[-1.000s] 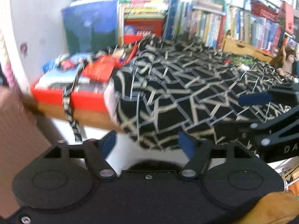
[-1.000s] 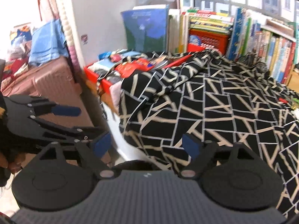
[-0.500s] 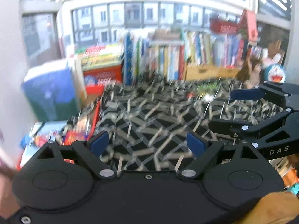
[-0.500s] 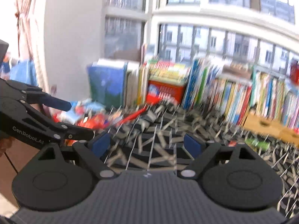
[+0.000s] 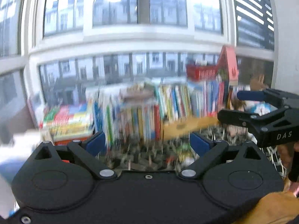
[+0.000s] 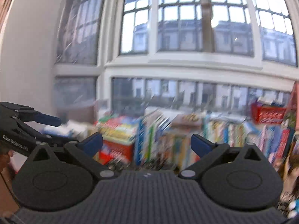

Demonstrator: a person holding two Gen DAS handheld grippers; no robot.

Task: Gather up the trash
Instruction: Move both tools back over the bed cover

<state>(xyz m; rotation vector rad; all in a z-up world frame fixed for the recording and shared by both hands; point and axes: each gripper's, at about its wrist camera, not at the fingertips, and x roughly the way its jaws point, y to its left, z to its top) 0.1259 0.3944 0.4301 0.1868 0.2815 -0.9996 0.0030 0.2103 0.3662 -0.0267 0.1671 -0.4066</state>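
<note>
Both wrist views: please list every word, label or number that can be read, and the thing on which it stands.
"DAS": on the right gripper, seen in the left wrist view.
"GenRobot.AI": on the left gripper, seen in the right wrist view.
Titles on the row of books and the red box: too blurred to read.

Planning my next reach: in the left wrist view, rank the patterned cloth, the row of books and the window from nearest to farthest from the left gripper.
From the left gripper:
1. Patterned cloth, just below its fingers.
2. Row of books, standing behind the cloth.
3. Window, above and behind the books.
</note>
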